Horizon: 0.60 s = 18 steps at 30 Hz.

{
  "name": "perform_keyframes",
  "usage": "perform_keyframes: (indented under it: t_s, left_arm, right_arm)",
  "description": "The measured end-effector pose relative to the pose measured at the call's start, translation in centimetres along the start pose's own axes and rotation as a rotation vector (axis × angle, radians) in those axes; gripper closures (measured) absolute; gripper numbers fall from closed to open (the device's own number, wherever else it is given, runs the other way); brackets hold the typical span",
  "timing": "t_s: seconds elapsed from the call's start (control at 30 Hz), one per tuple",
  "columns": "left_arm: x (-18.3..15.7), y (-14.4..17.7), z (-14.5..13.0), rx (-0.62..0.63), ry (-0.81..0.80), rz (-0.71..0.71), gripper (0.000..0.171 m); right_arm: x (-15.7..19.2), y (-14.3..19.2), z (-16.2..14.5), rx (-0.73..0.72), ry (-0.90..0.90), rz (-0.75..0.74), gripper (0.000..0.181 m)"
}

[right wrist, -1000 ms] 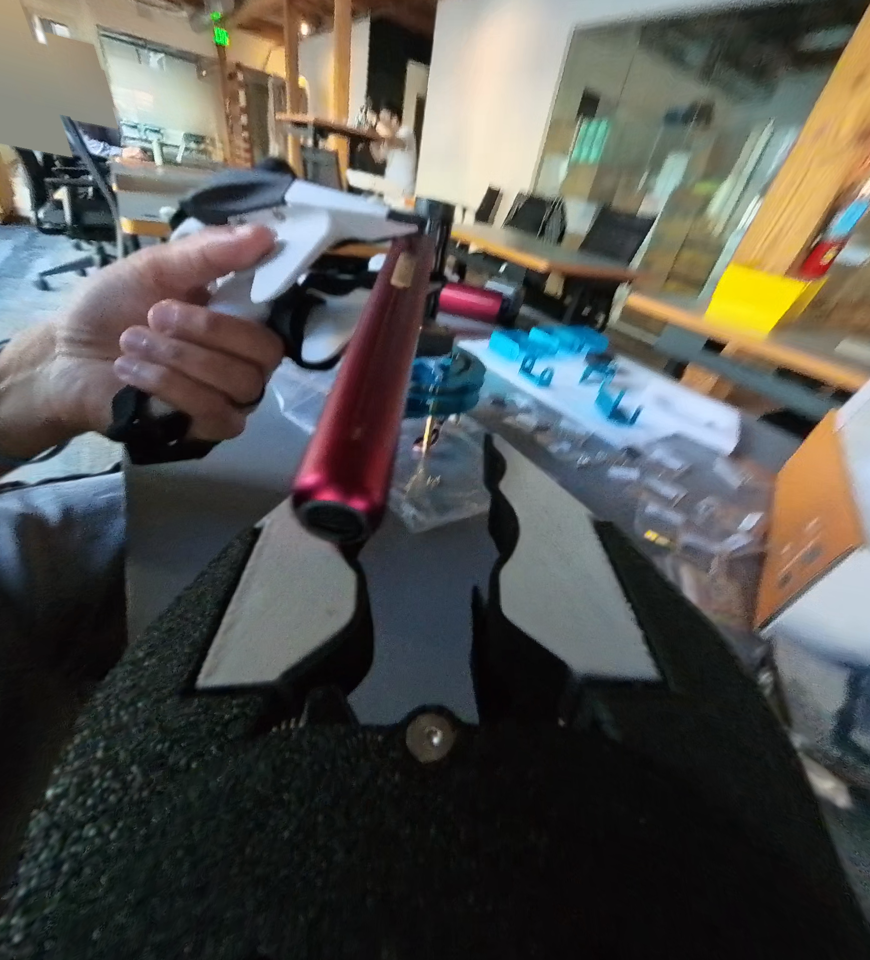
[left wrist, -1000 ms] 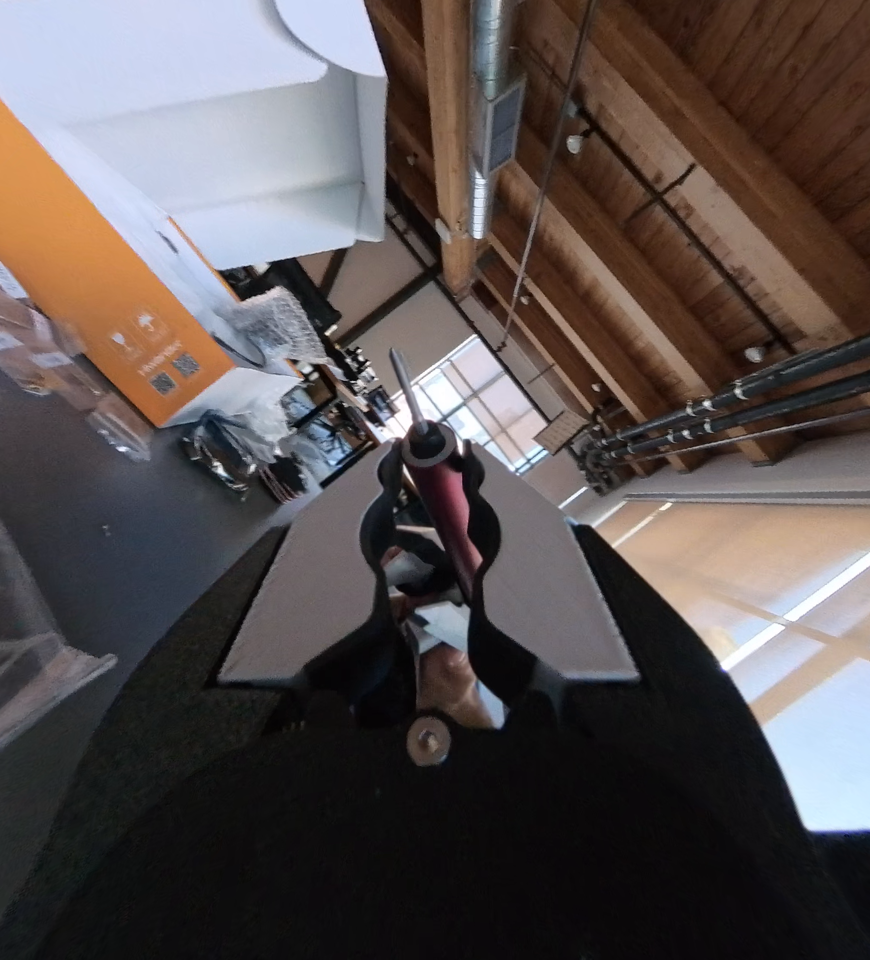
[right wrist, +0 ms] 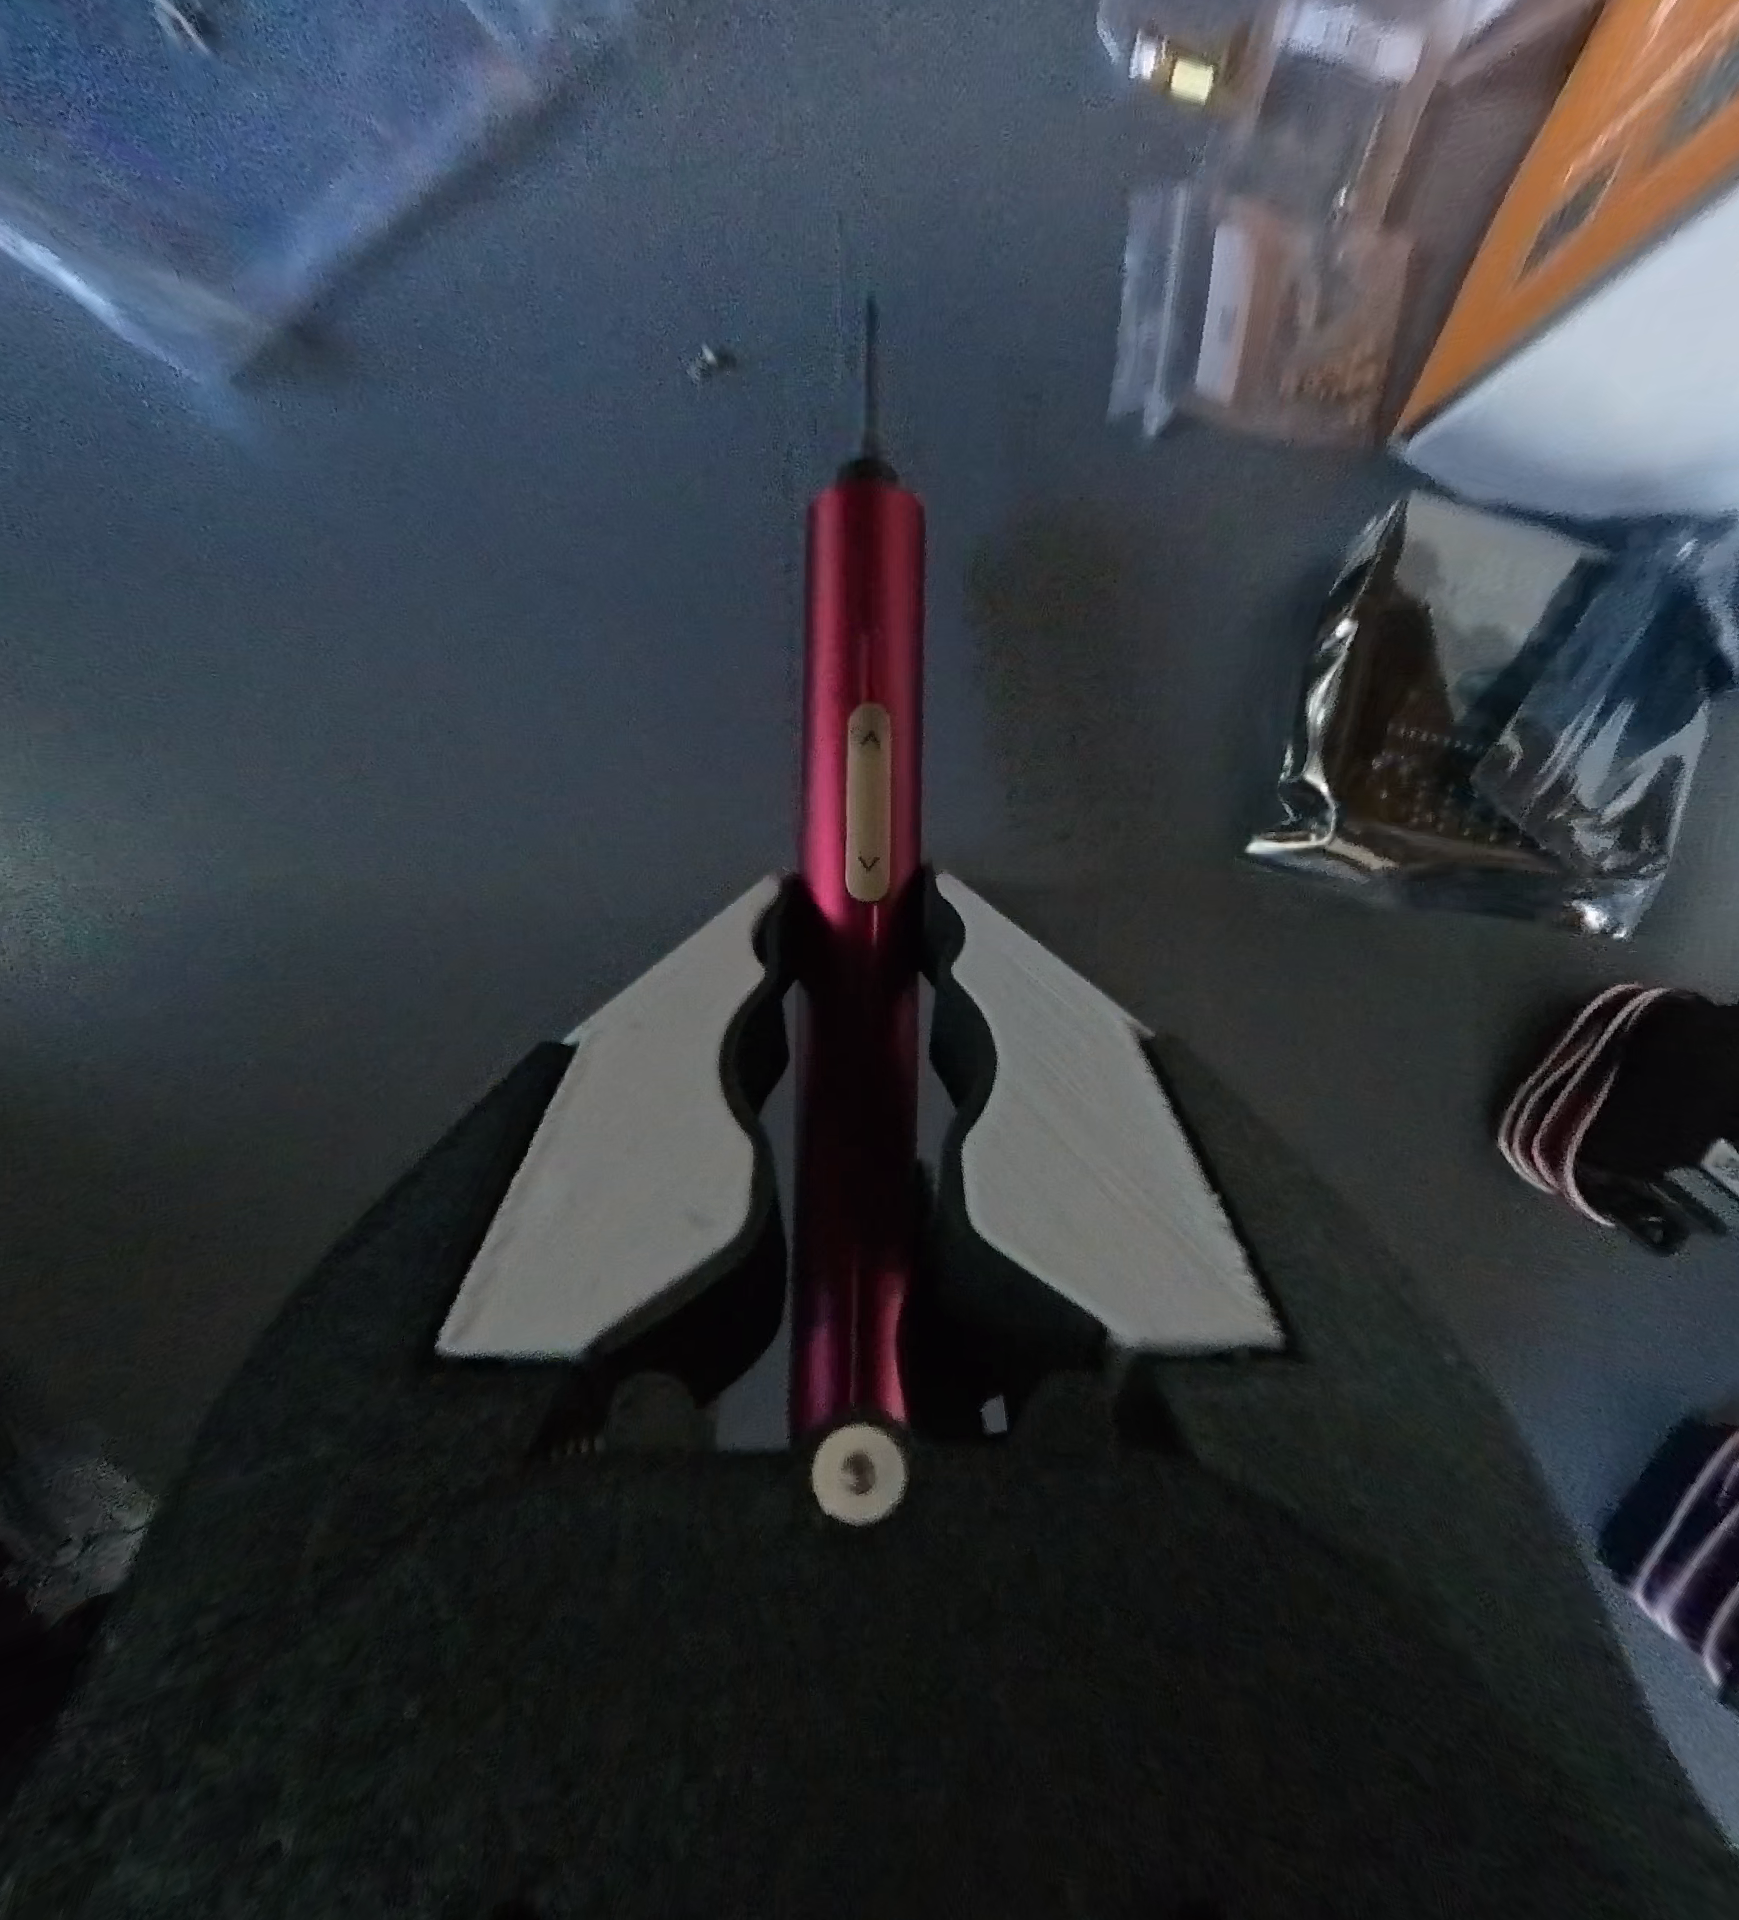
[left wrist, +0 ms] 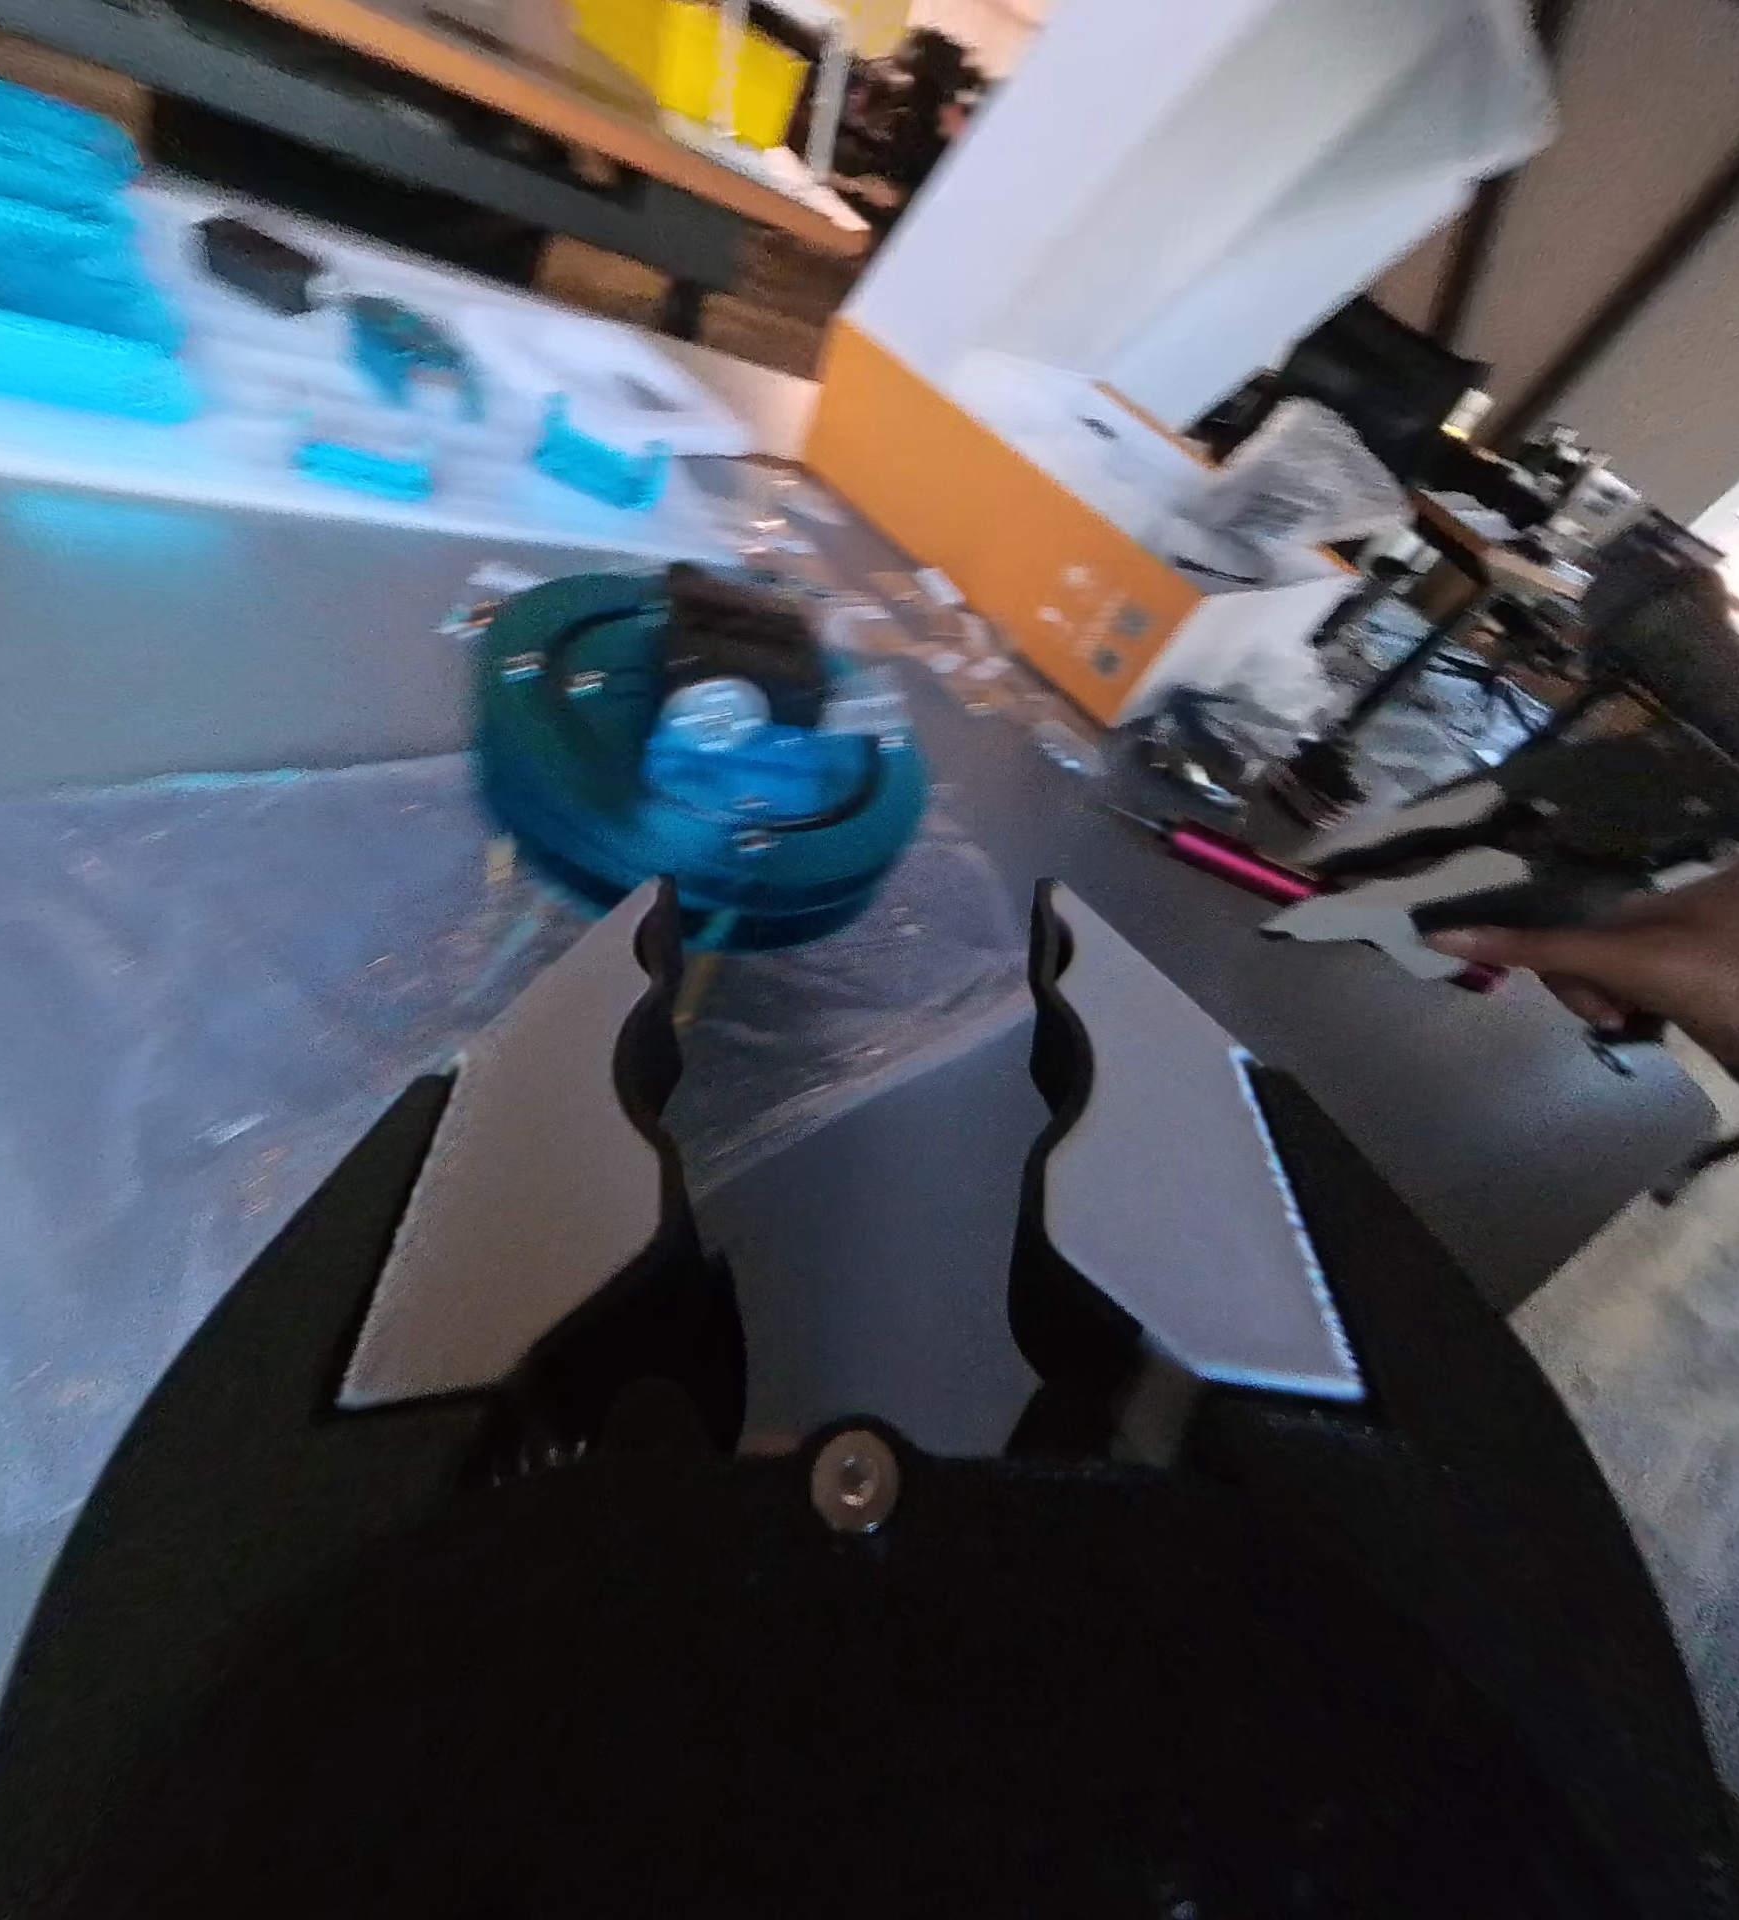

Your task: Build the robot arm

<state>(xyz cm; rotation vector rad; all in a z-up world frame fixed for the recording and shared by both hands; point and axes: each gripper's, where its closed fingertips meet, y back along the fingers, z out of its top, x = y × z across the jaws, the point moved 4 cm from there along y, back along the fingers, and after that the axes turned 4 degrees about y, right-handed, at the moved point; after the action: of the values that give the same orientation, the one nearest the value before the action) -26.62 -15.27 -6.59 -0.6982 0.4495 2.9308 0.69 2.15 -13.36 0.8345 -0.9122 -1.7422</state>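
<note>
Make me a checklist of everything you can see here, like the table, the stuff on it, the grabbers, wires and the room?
Surface: dark grey table, partly under clear plastic sheet.
Job's things: red electric screwdriver, bit pointing away from the camera; round teal assembly, blurred.
Clutter: silver foil bags, black servo motors, small blue parts, one loose screw, orange and white box.
Grippers: left gripper open, empty, near the teal assembly; right gripper shut on the screwdriver body.
Cables: black wires on the teal assembly.
Surroundings: long tables, yellow bins, blurred.
</note>
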Motion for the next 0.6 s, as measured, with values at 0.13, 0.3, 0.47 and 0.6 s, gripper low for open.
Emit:
perform_keyframes:
  t_s: [0.13,0.3,0.47,0.6]
  left_arm:
    - [4.7,0.2,0.4,-0.017,0.059,0.088,0.103]
    - [4.3,-2.7,-1.6,0.065,-0.069,0.129,0.104]
    - [3.2,-3.5,-2.1,0.110,0.048,0.074,0.107]
    - [3.5,-3.8,-1.9,0.115,0.332,-0.036,0.106]
  right_arm:
    - [-0.7,-1.1,-0.6,0.023,-0.057,0.070,0.160]
    - [-1.0,-1.1,-0.6,-0.010,-0.107,0.120,0.160]
    - [-1.3,-0.3,0.4,-0.147,-0.166,0.201,0.142]
    - [0.4,3.6,9.1,-0.512,-0.073,0.364,0.125]
